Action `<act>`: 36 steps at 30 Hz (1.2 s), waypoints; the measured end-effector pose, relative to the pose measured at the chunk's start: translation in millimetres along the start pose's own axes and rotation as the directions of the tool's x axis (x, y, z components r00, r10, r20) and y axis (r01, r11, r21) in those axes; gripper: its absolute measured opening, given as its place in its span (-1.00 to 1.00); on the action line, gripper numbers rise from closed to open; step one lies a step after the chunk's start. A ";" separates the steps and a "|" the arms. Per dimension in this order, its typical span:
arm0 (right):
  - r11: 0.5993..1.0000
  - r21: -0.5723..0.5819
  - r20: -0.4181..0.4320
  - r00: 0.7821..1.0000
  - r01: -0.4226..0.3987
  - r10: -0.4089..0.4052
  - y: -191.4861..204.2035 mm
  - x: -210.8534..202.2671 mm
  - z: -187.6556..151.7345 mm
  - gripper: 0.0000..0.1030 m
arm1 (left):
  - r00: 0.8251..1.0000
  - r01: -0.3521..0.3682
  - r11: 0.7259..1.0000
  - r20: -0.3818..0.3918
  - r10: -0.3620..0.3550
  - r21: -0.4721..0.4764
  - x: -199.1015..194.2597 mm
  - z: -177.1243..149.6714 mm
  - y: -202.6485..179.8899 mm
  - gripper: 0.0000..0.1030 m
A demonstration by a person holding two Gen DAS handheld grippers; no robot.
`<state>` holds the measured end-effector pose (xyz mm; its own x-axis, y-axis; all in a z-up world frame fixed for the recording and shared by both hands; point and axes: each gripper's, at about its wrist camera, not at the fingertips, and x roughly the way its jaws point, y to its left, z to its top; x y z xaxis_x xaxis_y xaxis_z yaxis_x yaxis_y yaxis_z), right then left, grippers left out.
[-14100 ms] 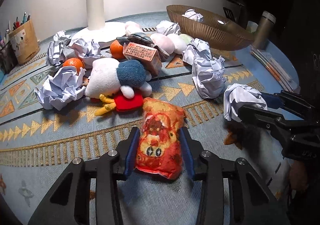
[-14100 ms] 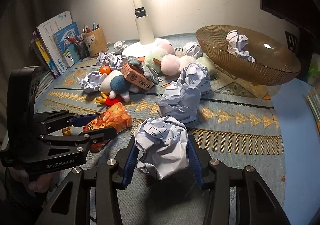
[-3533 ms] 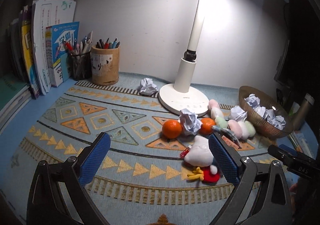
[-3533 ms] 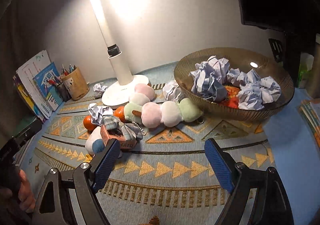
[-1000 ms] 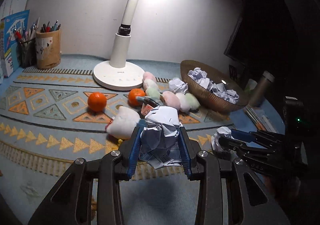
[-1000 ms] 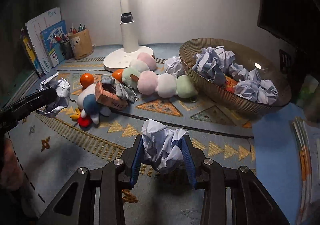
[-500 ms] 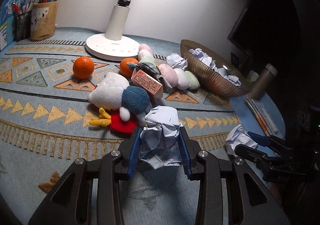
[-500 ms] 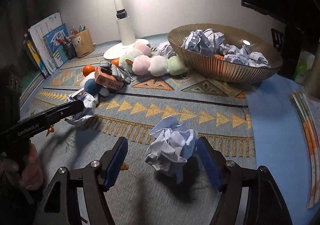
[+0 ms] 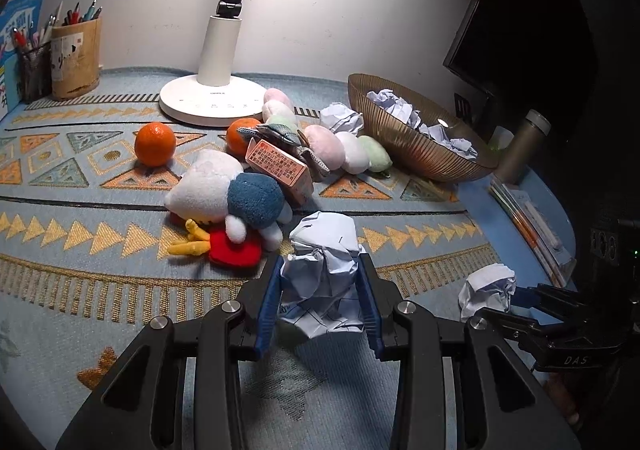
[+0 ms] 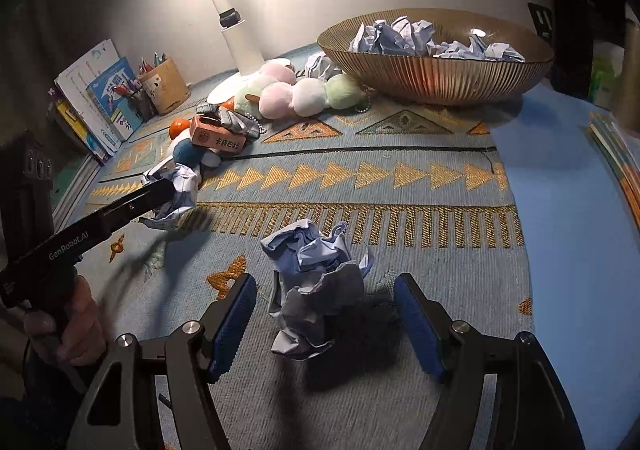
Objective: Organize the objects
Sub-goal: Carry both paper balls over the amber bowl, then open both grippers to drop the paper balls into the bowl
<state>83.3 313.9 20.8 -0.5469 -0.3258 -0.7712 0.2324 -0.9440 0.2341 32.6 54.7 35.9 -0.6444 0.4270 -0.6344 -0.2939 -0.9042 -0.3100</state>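
Landmark: ribbed bronze bowl (image 10: 436, 62), at the far right of the patterned mat (image 10: 400, 218) on the desk (image 10: 568, 210).

- Left gripper (image 9: 322, 300): blue pads clamped on a crumpled paper ball (image 9: 322, 270), held low over the mat, well in front of the bowl and to its left.
- Right gripper (image 10: 326, 324): jaws standing apart after just opening, then easing in a little; second paper wad (image 10: 314, 282) lies on the mat between the pads, touched by neither, well in front of the bowl.
- Bowl contents: several crumpled paper balls (image 10: 400, 36) heaped inside.
- One more paper ball (image 10: 322, 66) on the mat, just beside the bowl's left rim.
- Pastel plush caterpillar (image 10: 300, 90): pink, white and green segments, just left of the bowl.
- Small orange carton (image 10: 218, 138) with a grey checked cloth (image 10: 236, 122) lying against it: further left of the bowl.
- White and blue plush toy (image 9: 232, 198): near the carton, left of the bowl.
- Two oranges (image 9: 155, 144): beyond the plush, well left of the bowl.
- White desk lamp (image 9: 214, 98): base behind the caterpillar, left of the bowl.
- Pen holder (image 9: 76, 58) and books (image 10: 104, 102): far left, well apart from the bowl.
- A hand (image 10: 66, 330) grips the left gripper's handle.
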 end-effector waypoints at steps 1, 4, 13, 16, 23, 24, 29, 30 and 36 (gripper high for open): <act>1.000 0.000 0.003 1.000 0.010 -0.010 0.5 -0.1 1.2 0.27 | 1.000 -0.003 1.000 -0.002 0.003 0.002 0.6 0.1 -0.8 -0.35; 0.999 0.012 -0.004 0.999 -0.032 0.032 0.3 1.9 3.0 -0.17 | 1.000 -0.016 1.000 -0.010 0.016 0.023 1.7 1.0 -6.8 -0.35; 0.996 0.027 0.199 0.976 0.080 -0.084 -19.0 -45.9 66.4 -0.26 | 0.995 0.094 0.989 0.015 -0.097 0.111 18.6 85.5 -77.9 -0.35; 0.973 0.174 0.255 0.947 0.152 -0.193 -49.8 -56.4 108.9 -0.25 | 0.991 0.126 0.984 0.016 -0.129 0.125 45.8 121.9 -102.1 -0.34; 0.923 0.379 0.212 0.964 0.071 -0.161 -111.3 -27.1 188.2 -0.24 | 0.990 0.144 0.970 -0.031 -0.140 0.197 116.7 145.5 -136.7 -0.30; 0.927 0.370 0.208 0.967 0.064 -0.150 -111.1 -22.3 195.0 -0.15 | 0.990 0.142 0.970 -0.040 -0.137 0.199 122.6 145.4 -137.2 -0.15; 0.940 0.339 0.198 0.973 0.047 -0.120 -108.7 -7.5 206.7 0.36 | 0.986 0.152 0.973 -0.094 -0.138 0.173 137.9 144.5 -132.6 -0.10; 0.939 0.341 0.199 0.973 0.041 -0.115 -109.2 -8.1 203.8 0.36 | 0.985 0.152 0.974 -0.103 -0.136 0.167 136.1 142.4 -129.6 -0.10; 0.941 0.340 0.221 0.971 0.009 -0.089 -102.3 -23.8 171.8 0.36 | 0.984 0.178 0.978 -0.030 -0.176 0.109 83.3 129.2 -99.2 -0.10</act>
<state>-65.6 409.4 116.8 -0.7297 -0.2439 -0.6388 -0.0593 -0.9081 0.4145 -83.1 178.2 105.2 -0.5616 0.5794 -0.5907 -0.4789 -0.8098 -0.3390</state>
